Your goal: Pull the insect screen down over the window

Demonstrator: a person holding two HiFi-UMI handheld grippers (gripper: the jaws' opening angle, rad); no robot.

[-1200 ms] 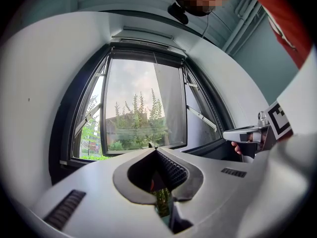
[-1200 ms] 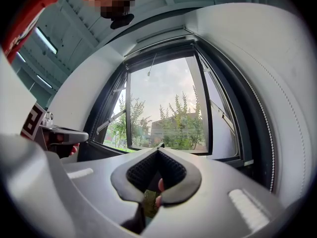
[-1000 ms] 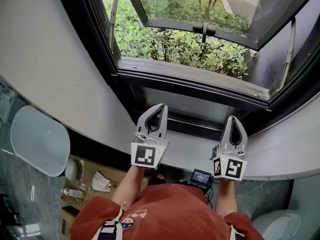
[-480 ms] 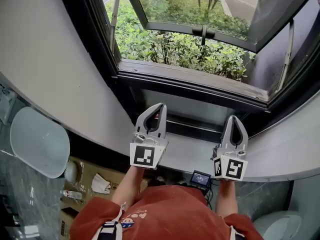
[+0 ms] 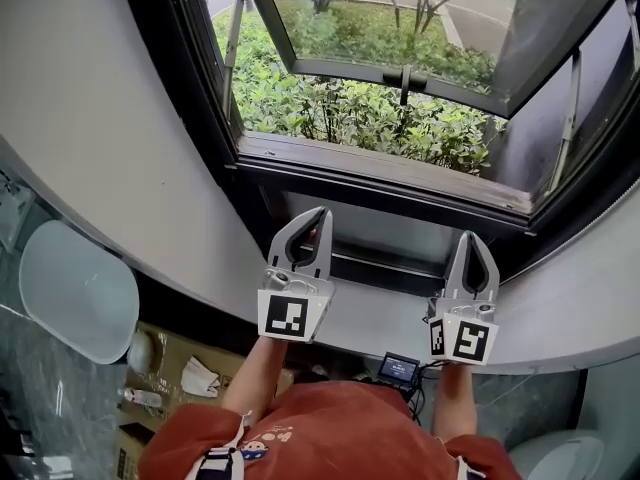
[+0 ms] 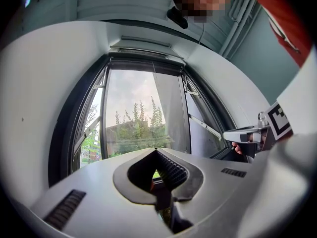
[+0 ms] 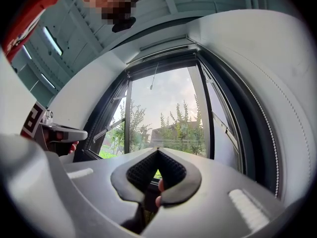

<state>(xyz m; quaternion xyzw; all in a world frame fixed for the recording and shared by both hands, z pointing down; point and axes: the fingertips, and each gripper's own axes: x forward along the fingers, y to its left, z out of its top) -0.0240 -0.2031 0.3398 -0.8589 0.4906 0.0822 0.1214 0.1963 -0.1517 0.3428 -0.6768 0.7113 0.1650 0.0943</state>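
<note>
My left tool (image 5: 322,212) and right tool (image 5: 470,236) have shells of smooth grey plastic, matt, with no shine. Inside the jaws the pads (image 6: 169,171) are black and finely ribbed, rubbery in look. The marker cube (image 5: 289,317) at the back of the left tool is flat white with black print, dull as paper. Ahead of both tools the sill (image 5: 560,298) is pale, smooth and matt. Beyond it the window frame (image 5: 185,58) looks like dark metal with a satin sheen, and its stay arm (image 5: 566,118) is bare silvery metal. The pane (image 5: 390,18) is clear, glossy glass. Behind the tools my shirt (image 5: 340,433) is rust-red cloth.
</note>
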